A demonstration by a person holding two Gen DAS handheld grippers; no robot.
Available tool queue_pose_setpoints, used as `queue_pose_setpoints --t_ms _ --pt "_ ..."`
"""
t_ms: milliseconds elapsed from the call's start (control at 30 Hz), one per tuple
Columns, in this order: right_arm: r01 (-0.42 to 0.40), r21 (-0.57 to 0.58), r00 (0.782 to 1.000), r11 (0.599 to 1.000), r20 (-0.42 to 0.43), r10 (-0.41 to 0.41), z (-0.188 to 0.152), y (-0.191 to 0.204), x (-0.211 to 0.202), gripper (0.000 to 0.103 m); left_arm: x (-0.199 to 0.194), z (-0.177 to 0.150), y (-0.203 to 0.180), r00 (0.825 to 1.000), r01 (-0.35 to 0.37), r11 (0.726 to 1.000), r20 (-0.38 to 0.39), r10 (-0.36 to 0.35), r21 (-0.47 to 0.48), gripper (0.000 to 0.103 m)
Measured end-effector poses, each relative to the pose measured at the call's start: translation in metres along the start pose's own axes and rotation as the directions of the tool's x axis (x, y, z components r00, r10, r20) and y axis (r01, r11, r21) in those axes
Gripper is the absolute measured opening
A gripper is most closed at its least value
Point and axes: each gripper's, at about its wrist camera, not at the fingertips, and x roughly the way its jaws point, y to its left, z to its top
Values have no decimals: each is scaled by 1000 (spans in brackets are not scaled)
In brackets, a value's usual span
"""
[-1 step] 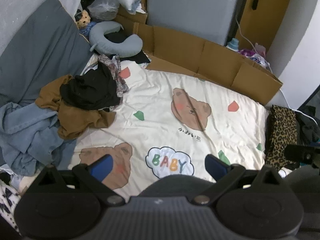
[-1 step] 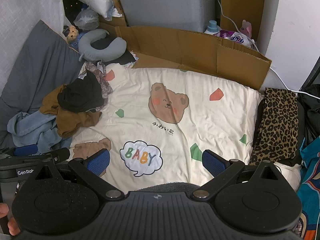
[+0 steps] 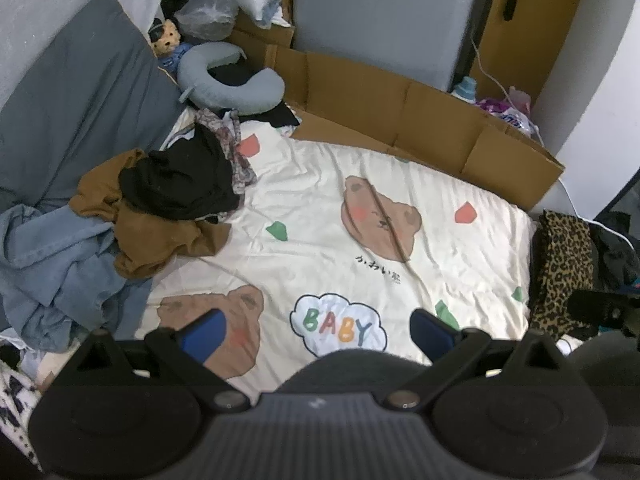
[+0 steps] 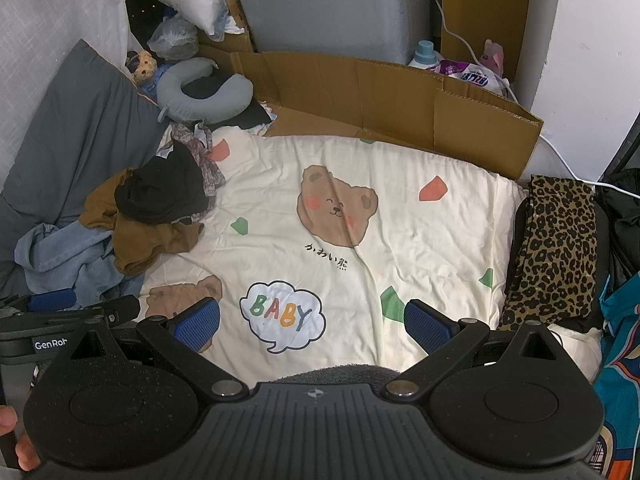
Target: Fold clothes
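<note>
I hold both the left gripper (image 3: pixel 316 330) and right gripper (image 4: pixel 312 320) with jaws wide apart, empty, above the cream bear-print bed sheet (image 4: pixel 360 216). The crumpled heap of black, brown and denim clothes (image 3: pixel 160 208) lies left; I'd pinch one top garment only.
</note>
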Motion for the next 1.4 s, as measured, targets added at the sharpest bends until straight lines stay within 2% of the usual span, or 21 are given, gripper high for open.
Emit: queue_pose_setpoints --t_ms 67,133,167,300,500,667,1400 --pt "-2 0 1000 1000 -5 2 0 0 0 101 -1 1 2 1000 -4 1000 4 4 1 100" --pt "-4 0 1000 1000 -9 4 0 0 -1 101 -1 0 -3 999 -40 999 16 40 10 100" --pt "-4 0 1000 1000 -11 4 0 0 -1 101 -5 -5 -1 998 -37 999 43 37 7 100" --pt "-10 2 1000 1000 -7 10 -1 -3 0 101 -4 2 8 1000 -13 1000 16 13 -15 100" --pt "17 -7 1000 1000 -5 -17 -7 0 -3 101 -6 3 26 999 -37 999 21 37 -26 100" --pt "8 -2 1000 1000 -8 -8 -8 -4 -6 101 -9 2 32 1000 -23 999 19 24 -48 100" --pt "-3 4 1000 1000 1 3 -12 -9 -15 101 -13 6 19 1000 -9 1000 22 10 -19 100"
